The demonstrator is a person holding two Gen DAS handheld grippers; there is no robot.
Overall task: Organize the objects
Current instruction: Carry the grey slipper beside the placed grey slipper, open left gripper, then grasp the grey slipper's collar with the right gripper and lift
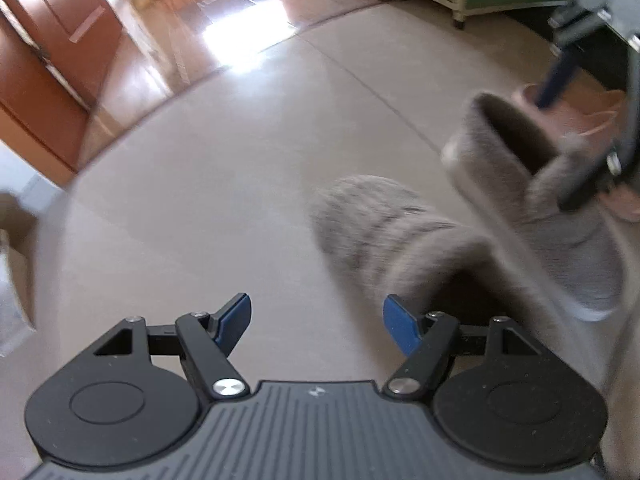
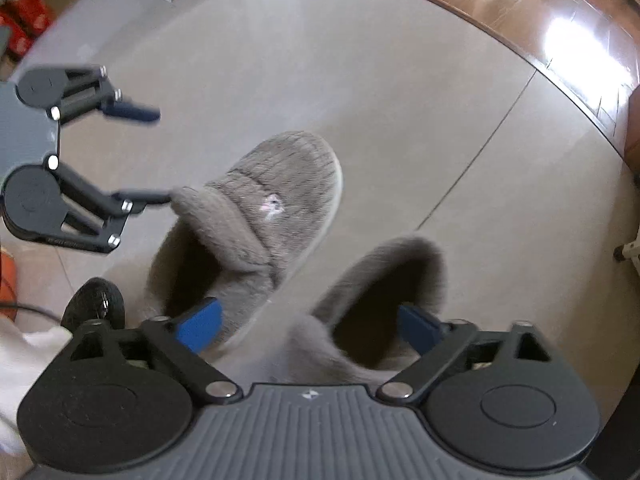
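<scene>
Pale floor tiles run under everything. On the left, the left gripper [image 2: 154,152] stands with jaws spread, empty, beside the first grey slipper's [image 2: 264,216] collar — fuzzy, ribbed, lying flat. Further right, the right gripper [image 2: 310,326] straddles the second slipper [image 2: 384,280] with jaws wide, apparently not clamping — likely pairing them.

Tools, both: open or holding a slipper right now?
Left tool: open, holding nothing; a grey slipper lies ahead.
Right tool: open around the second slipper's rim, not gripping.
</scene>
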